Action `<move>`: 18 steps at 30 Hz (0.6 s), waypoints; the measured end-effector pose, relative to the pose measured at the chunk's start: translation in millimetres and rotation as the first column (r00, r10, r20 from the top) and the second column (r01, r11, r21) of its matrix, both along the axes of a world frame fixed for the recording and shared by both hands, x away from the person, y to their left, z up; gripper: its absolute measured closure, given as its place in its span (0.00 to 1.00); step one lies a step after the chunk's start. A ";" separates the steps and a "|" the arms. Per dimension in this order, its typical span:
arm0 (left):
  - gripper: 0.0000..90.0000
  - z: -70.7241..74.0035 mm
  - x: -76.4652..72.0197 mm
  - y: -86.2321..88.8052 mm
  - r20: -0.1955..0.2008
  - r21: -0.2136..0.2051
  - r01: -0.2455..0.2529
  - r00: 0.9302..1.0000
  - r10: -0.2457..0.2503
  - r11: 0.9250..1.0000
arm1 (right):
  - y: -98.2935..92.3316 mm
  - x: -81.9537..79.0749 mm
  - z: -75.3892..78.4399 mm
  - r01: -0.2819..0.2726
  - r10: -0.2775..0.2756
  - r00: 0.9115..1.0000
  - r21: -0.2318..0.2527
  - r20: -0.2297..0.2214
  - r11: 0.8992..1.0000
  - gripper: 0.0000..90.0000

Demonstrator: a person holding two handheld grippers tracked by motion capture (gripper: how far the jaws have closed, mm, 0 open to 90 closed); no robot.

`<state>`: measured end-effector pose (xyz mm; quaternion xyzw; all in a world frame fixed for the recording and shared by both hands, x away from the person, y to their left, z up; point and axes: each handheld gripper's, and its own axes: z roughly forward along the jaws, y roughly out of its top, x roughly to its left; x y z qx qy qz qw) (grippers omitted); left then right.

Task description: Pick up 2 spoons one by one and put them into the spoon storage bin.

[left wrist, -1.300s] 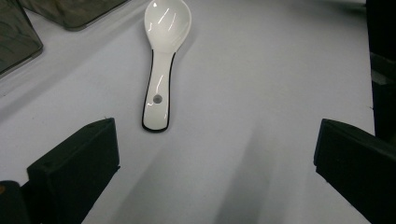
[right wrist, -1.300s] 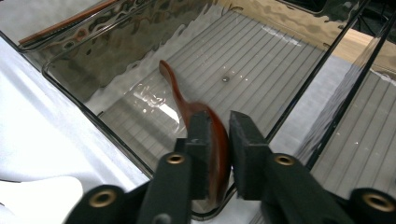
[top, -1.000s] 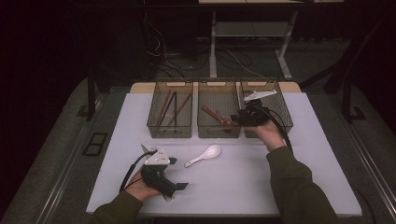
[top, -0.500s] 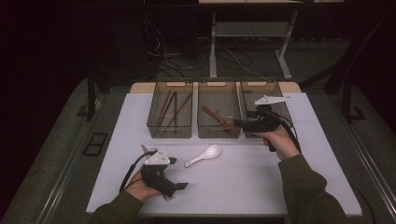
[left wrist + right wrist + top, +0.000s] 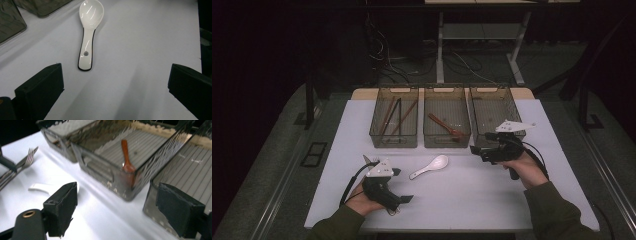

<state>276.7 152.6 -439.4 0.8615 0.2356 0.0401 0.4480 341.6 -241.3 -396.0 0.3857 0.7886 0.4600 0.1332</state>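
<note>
A white ceramic spoon (image 5: 428, 168) (image 5: 88, 37) lies on the white table (image 5: 462, 200), bowl toward the bins. My left gripper (image 5: 402, 185) (image 5: 113, 95) rests near the front left, open and pointing at the spoon's handle, with nothing between its jaws. My right gripper (image 5: 479, 144) (image 5: 117, 212) hovers just in front of the middle and right bins; its jaws have just been opening and hold nothing. A brown spoon (image 5: 446, 126) (image 5: 126, 157) lies in the middle bin (image 5: 447, 142). In the right gripper view the white spoon (image 5: 40, 187) is partly hidden behind a jaw.
Three smoky plastic bins stand in a row at the back: the left bin (image 5: 393, 141) holds chopsticks (image 5: 393, 117), and the right bin (image 5: 518, 117) stands beside my right gripper. A metal fork (image 5: 26, 158) shows at the left of the right gripper view.
My right gripper has drawn back from over the bins toward the table's front, with its jaws spreading wider. The brown spoon stays in the middle bin. The left gripper has kept still.
</note>
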 end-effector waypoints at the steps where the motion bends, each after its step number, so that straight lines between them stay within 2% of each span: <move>1: 0.00 0.0 0.0 0.0 0.000 0.000 0.000 1.000 0.000 1.000 | -1.2 -2.9 -2.1 -0.002 0.002 1.000 -0.003 0.002 1.000 0.19; 8: 0.00 0.1 0.3 0.4 -0.001 -0.005 -0.006 1.000 0.006 1.000 | -11.1 -23.9 -13.4 -0.023 0.023 1.000 0.007 0.016 1.000 0.19; 15: 0.00 0.4 0.8 0.8 -0.001 -0.001 -0.016 1.000 0.016 1.000 | -22.9 -42.7 -23.7 -0.022 0.022 1.000 0.007 0.001 1.000 0.19; 18: 0.04 1.9 1.9 3.1 -0.004 -0.017 -0.029 1.000 0.029 0.999 | -27.2 -50.6 -27.7 -0.023 0.023 1.000 0.011 0.009 1.000 0.19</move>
